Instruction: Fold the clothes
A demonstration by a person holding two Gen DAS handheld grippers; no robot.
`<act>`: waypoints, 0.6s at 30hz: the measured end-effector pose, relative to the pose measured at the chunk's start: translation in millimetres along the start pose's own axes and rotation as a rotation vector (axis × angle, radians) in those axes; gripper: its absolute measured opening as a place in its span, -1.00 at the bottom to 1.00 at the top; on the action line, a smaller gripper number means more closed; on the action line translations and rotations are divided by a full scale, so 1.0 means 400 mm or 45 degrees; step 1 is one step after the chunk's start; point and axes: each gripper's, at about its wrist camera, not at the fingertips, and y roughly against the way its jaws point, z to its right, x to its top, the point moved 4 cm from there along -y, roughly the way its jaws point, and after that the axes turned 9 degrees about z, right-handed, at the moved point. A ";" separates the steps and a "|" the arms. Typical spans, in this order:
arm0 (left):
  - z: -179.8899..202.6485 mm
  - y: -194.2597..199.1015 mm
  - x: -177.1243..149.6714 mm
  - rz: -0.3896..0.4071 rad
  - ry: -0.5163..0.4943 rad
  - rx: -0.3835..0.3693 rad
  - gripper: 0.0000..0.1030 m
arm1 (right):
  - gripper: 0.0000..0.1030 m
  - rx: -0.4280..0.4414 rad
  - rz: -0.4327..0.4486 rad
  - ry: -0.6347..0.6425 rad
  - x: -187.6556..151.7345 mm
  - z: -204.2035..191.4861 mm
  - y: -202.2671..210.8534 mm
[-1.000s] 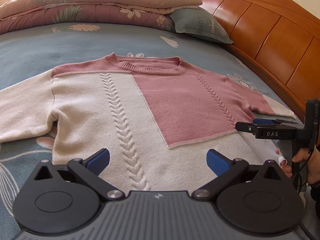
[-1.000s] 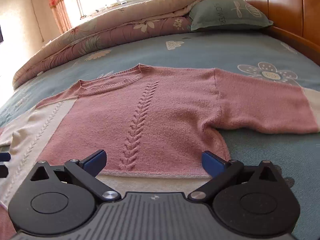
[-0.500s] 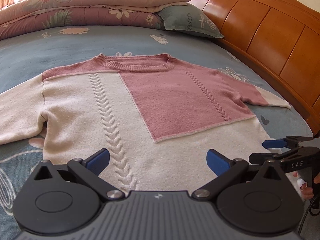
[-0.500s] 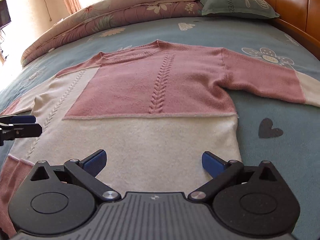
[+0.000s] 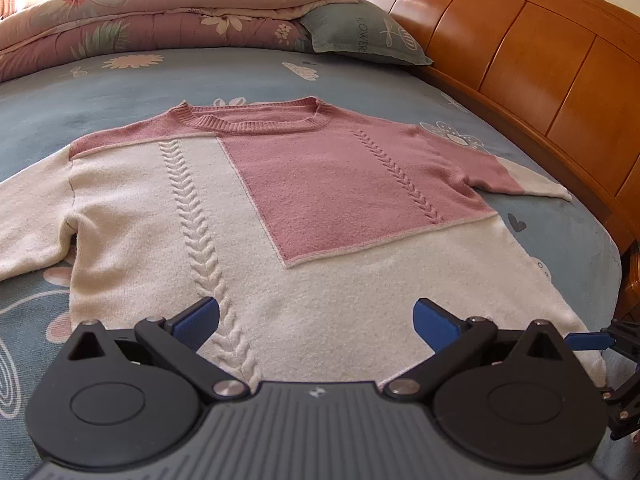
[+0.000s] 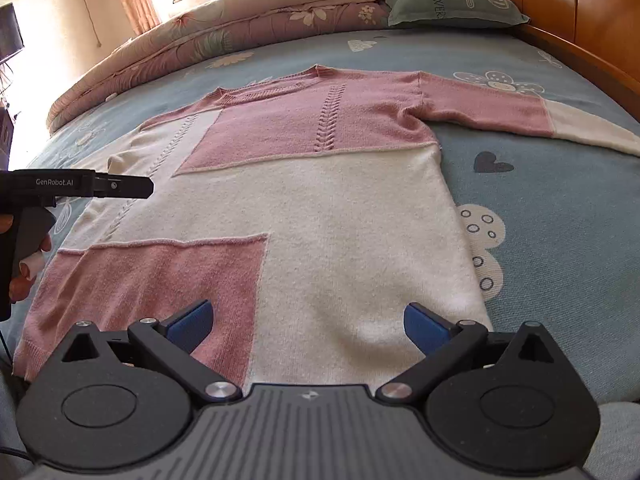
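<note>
A bed [image 5: 120, 80] with a blue floral sheet holds a pink-and-cream sweater [image 5: 320, 208] spread flat mid-bed. Left gripper [image 5: 316, 318] and right gripper [image 6: 306, 320] hover over its hem, jaws wide apart, holding nothing.

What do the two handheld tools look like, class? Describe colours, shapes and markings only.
The left tool has a black body with ribbed grey centre, two round black discs, silver pivot pins and blue finger pads. The right tool looks identical. From the right camera, the left tool's black side reads "GenRobot.AI".
</note>
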 end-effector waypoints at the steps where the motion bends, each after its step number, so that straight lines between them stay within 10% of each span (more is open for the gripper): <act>1: 0.003 0.002 -0.001 0.000 -0.006 -0.001 0.99 | 1.00 -0.011 -0.012 0.002 -0.019 -0.004 0.001; 18: -0.007 0.020 -0.004 -0.001 0.009 -0.018 0.99 | 1.00 0.067 -0.062 0.010 -0.023 -0.082 -0.006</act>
